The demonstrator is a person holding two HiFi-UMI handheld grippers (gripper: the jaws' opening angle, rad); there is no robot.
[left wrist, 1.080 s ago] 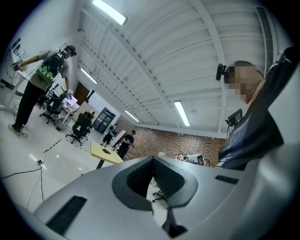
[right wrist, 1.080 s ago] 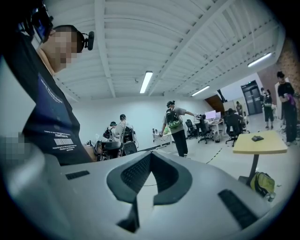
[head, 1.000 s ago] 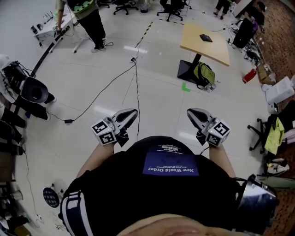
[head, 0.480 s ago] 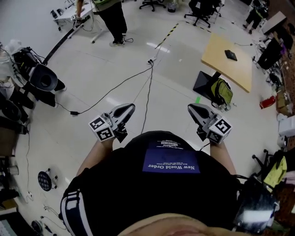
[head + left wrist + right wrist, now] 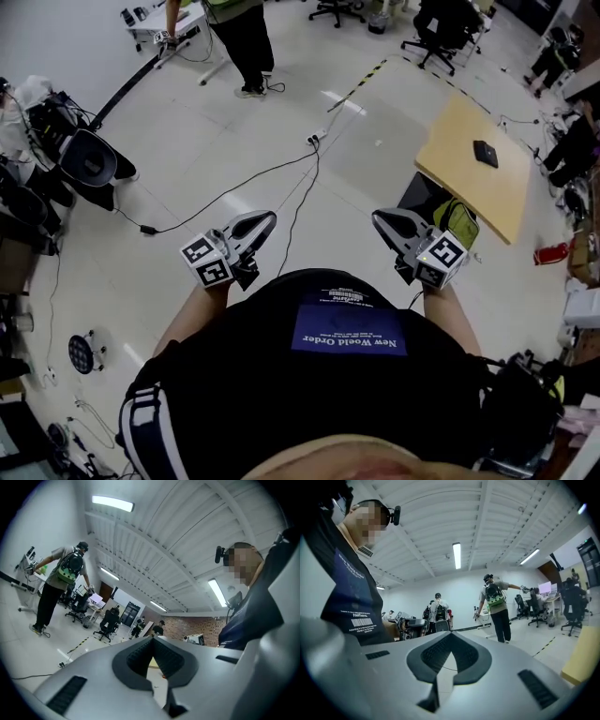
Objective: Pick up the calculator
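Resting calculator (image 5: 485, 153) well beyond right hand-held gripper (image 5: 379, 217)

A light wooden table (image 5: 461, 178) is seen on the pale tiled floor (image 5: 187, 141). A dark flat calculator (image 5: 485, 153) is laid near the table's far edge. A green bag (image 5: 457, 222) is set on the floor just beside the table's black base (image 5: 419, 193), and black cables (image 5: 225, 192) are trailed over the floor well apart from the table

Light: bright, even, white, from ceiling strip lights (image 5: 112, 503) | Glare: pale reflected streaks on the glossy floor (image 5: 339, 99) | Shadows: soft and faint | Distortion: strong fisheye bending in every view, black rounded corners in both gripper views | Focus: nearest foreground soft, distance fairly sharp, head view's lower edge blurred
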